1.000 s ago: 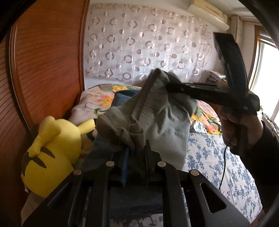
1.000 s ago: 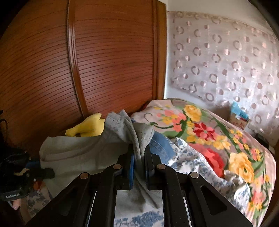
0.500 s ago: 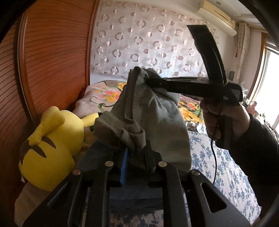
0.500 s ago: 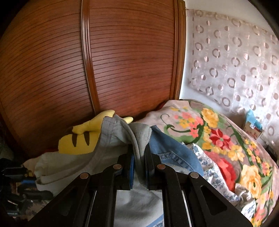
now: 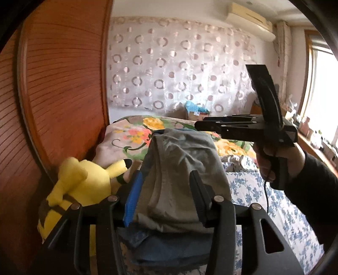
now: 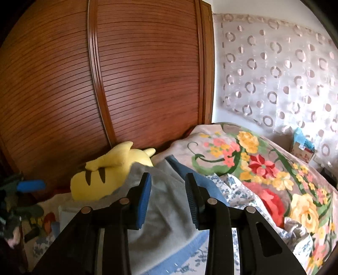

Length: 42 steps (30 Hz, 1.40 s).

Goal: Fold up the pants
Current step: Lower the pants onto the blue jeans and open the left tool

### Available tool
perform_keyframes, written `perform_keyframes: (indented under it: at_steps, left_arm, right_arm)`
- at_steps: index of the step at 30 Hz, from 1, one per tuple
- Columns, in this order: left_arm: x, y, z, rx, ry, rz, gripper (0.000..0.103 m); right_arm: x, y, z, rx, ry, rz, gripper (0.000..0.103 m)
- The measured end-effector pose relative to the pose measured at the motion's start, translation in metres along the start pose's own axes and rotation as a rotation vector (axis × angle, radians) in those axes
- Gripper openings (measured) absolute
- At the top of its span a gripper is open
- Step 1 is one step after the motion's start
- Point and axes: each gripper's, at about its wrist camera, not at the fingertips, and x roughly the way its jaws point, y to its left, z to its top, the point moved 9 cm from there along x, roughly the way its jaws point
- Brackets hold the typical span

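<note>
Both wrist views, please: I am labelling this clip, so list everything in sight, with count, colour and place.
grey pants: one, grey, folded on the blue garment
blue garment: one, blue, under the pants
plush toy: one, yellow, beside the wardrobe
floral blanket: one, multicoloured, far end of bed
bedsheet: one, white with blue flowers
wardrobe: one, brown, slatted
curtain: one, pale, ringed
air conditioner: one, cream, high on wall
left gripper: black, jaws opening around pants
right gripper: black, jaws opening over pants

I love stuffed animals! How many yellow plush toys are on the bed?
1. The yellow plush toy lies against the wooden wardrobe, left of the gray pants. Others may hide under the bedding.
</note>
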Motion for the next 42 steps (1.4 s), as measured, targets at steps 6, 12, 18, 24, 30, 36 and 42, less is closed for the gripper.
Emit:
perform_keyframes:
  at_steps: [6, 12, 18, 24, 30, 36, 42]
  left_arm:
    - [0.026, 0.009, -0.019, -0.012, 0.08, 0.005, 0.047]
    - [0.044, 0.023, -0.056, -0.059, 0.177, 0.03, 0.047]
    - [0.04, 0.024, -0.068, -0.086, 0.182, 0.025, 0.047]
    - [0.026, 0.021, -0.062, -0.083, 0.156, 0.045, 0.047]
    - [0.007, 0.016, -0.055, -0.065, 0.132, 0.051, 0.047]
    - [-0.005, 0.011, -0.054, -0.048, 0.123, 0.056, 0.047]
    - [-0.02, 0.001, -0.053, -0.03, 0.113, 0.04, 0.047]
  right_arm:
    - [0.009, -0.012, -0.017, 0.022, 0.058, -0.045, 0.034]
    - [0.033, -0.028, -0.025, 0.066, 0.103, -0.109, 0.034]
    - [0.031, -0.024, -0.019, 0.107, 0.076, -0.095, 0.034]
    - [0.005, -0.01, -0.026, 0.126, 0.044, -0.086, 0.034]
    - [-0.029, 0.019, -0.041, 0.152, 0.022, -0.058, 0.034]
    - [-0.06, 0.041, -0.062, 0.17, 0.012, -0.047, 0.034]
    - [-0.092, 0.06, -0.082, 0.186, 0.011, -0.054, 0.034]
